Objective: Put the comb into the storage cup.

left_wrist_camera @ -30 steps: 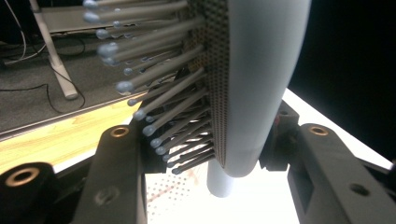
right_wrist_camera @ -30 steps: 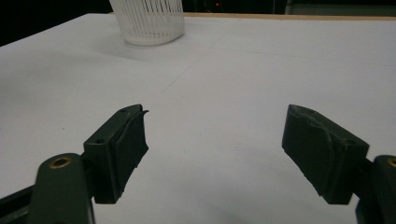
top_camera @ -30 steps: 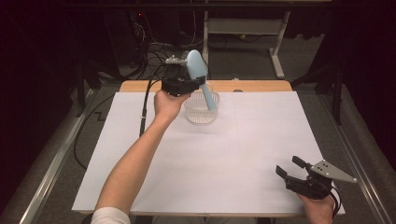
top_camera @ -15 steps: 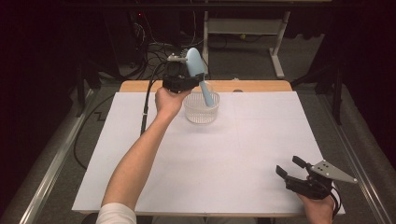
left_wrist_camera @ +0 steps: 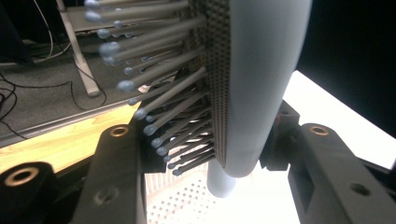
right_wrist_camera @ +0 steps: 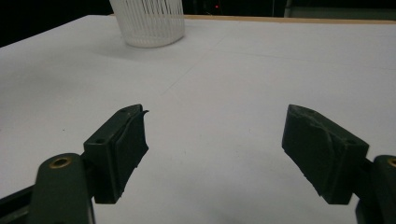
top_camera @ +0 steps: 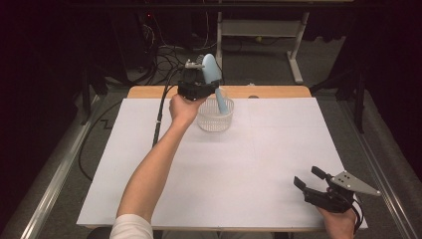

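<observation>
One light-blue hairbrush [top_camera: 215,82], clamped at its head by the left gripper [top_camera: 201,88], hangs handle-down into a white mesh cup [top_camera: 215,117] at the table's far edge, where a crooked release could tip the light cup, while the right gripper [top_camera: 318,185] rests open and empty.

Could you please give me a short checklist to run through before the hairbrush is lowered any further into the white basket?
1. Grip: left claw shut on the light blue hairbrush, at its head. Ok.
2. Aim: handle end points down into the white basket. Ok.
3. Basket upright on the white table cover. Ok.
4. Handle already touching the basket floor? Cannot tell.
5. Right claw open, holding nothing, resting at the near right corner, well clear of the basket. Ok.
6. Basket held steady by anything: no, it stands free and could tip if the brush leans on its rim. Not ok.
</observation>
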`<state>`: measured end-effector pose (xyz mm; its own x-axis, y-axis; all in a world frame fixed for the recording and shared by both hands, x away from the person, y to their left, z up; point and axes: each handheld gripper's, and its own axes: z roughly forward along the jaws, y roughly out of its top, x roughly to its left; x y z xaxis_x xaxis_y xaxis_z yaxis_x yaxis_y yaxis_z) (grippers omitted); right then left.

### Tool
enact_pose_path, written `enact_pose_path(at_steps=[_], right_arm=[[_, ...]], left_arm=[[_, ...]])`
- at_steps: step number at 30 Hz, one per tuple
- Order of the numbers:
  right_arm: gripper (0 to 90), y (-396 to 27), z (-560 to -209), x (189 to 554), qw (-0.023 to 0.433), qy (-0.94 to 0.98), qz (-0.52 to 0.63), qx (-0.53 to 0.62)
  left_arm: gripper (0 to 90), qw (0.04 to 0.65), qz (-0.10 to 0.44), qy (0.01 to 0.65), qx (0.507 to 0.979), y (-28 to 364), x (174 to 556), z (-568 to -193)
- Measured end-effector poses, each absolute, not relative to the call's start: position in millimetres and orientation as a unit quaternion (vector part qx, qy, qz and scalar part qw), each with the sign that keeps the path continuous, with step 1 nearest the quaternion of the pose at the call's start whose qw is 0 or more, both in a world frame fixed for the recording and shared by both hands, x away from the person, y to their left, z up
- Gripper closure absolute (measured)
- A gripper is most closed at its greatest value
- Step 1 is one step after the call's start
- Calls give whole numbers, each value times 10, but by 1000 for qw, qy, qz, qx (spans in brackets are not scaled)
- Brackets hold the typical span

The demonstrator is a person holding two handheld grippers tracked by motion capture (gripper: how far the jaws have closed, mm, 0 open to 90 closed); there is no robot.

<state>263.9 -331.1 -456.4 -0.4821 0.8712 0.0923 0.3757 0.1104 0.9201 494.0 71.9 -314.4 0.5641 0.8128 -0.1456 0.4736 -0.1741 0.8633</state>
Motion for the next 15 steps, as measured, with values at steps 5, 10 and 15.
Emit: enact_pose_path(at_steps=[5,10,15], right_arm=[[224,-3311,-4563,2639,249,702,498,443],[224,-3311,-4561,2638,250,702,500,441],[224,-3310,-4560,2637,250,702,500,441]], left_arm=[[523,471,179,432,748,703,4955,-3204],[523,467,178,437,748,692,4972,-3273],[523,465,174,441,748,680,4985,-3326]])
